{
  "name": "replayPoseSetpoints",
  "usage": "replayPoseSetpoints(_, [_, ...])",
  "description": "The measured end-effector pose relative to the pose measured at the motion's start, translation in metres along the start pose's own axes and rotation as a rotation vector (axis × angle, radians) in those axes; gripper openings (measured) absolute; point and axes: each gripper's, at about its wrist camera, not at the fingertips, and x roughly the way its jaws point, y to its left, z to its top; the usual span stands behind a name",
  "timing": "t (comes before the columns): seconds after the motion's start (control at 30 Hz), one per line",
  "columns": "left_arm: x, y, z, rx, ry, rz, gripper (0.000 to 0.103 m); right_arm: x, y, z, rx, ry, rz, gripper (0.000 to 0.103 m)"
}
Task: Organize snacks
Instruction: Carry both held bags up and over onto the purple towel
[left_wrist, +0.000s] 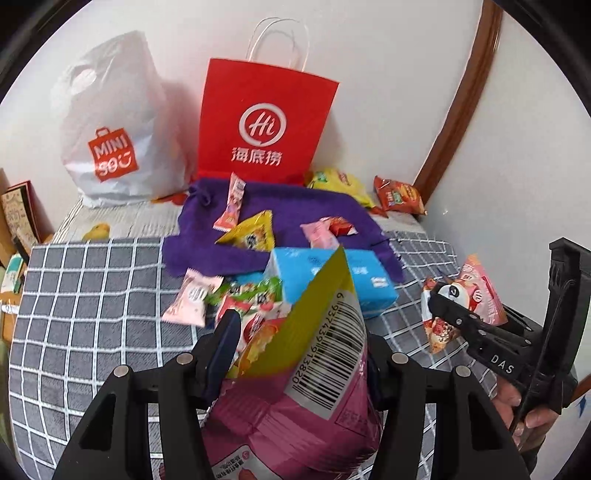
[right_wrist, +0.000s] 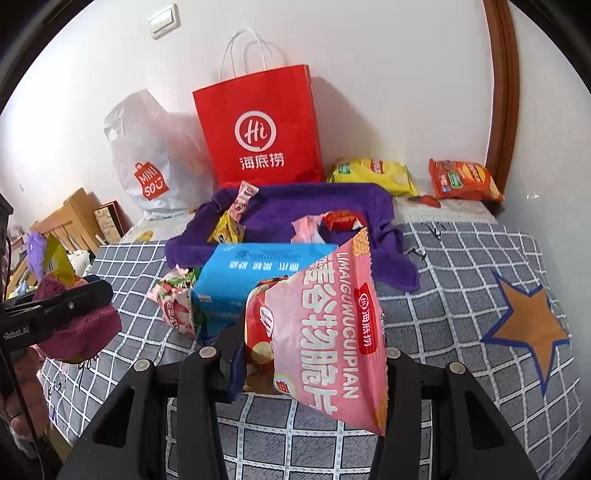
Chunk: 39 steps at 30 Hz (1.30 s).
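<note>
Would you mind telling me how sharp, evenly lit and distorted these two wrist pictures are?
Left wrist view: strong fisheye bends the brown door frame; the pink candy beside the purple snack bag is motion-blurred; soft shadow behind the red paper bag. Right wrist view: dark corners, even indoor light, no harsh glare; print on the pink snack bag reads sharp.

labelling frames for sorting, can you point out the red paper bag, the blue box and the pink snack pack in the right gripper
red paper bag (right_wrist: 258, 122), right wrist view, on its white logo
blue box (right_wrist: 243, 273), right wrist view, on its top face
pink snack pack (right_wrist: 325, 332), right wrist view, on its printed front
</note>
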Motion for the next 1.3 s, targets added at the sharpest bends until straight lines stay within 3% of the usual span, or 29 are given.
replayPoseSetpoints(0.67, [0.008, -0.009, 0.078, -0.002, -0.014, -0.023, 0.056, 0.011, 0.008, 0.085, -0.035, -0.018, 0.019, 0.045])
replayPoseSetpoints(1.3, [0.058, 0.009, 0.144, -0.021, -0.01, -0.017, 0.056, 0.076, 0.008, 0.166, -0.05, -0.021, 0.055, 0.046])
